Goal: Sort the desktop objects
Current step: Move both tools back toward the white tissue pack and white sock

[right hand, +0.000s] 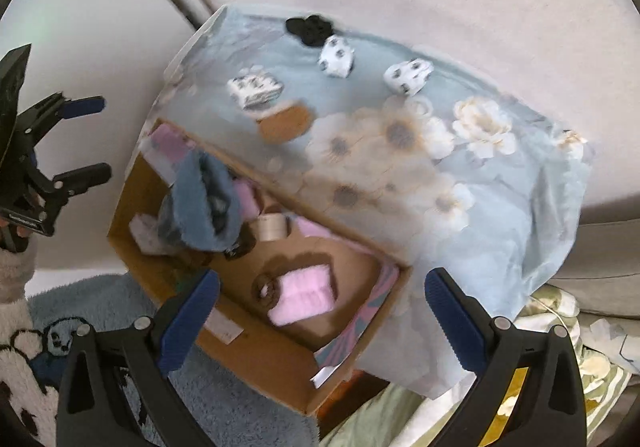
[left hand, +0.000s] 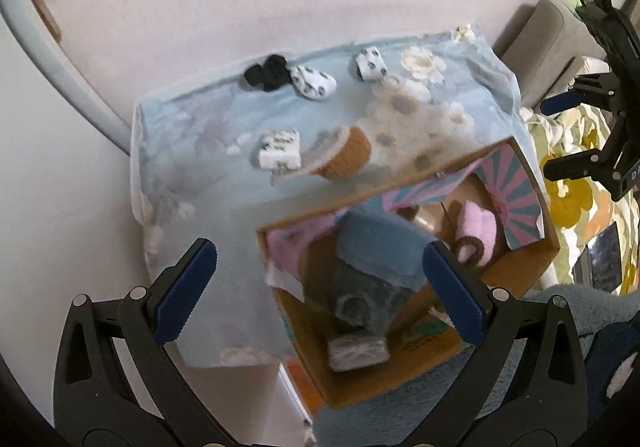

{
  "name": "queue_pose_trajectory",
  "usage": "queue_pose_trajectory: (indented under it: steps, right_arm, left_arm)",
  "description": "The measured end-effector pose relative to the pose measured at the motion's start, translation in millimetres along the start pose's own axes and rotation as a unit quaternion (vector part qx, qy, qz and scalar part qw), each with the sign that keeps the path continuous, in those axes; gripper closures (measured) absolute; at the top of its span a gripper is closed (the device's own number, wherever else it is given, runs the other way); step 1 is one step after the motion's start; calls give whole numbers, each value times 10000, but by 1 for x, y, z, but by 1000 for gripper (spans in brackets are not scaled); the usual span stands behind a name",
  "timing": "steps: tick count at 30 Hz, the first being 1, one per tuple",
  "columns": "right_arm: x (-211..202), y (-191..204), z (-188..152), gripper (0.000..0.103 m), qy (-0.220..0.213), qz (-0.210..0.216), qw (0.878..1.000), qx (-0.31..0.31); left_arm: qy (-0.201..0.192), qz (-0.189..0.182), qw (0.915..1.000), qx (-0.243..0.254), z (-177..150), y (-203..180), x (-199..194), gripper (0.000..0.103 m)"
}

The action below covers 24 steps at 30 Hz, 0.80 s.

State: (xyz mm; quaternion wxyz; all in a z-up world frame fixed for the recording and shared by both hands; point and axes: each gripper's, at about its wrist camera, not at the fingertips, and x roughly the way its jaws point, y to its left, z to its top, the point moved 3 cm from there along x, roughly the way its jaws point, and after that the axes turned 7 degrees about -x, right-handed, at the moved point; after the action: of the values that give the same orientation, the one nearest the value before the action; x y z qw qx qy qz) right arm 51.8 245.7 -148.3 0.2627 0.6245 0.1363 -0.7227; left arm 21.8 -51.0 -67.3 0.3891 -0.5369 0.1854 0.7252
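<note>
Soft, even daylight; no hard shadows, no glare. Both views show motion blur, worst on the box [left hand: 404, 387] and cloth [right hand: 500, 183]. Strong fisheye bending at dark, vignetted edges. Near fingers [left hand: 184, 295] sharp.

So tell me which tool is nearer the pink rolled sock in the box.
Probably the right. The right tool hangs open almost directly over the pink rolled sock in the cardboard box. The left tool hangs open over the box's other end, above the blue fuzzy item.
</note>
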Motion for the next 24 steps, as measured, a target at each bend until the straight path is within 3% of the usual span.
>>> queue_pose_trajectory:
  steps: [9,24]
  right_arm:
    - [1,-28,28,0,-239,-225,9990,295]
    - [89,-97,88,0,-13,-235,9955,917]
  left_arm:
    - [37,33,9999,-89,52,29,15,0]
    - [1034,-111,9945,157,97,32,147,1]
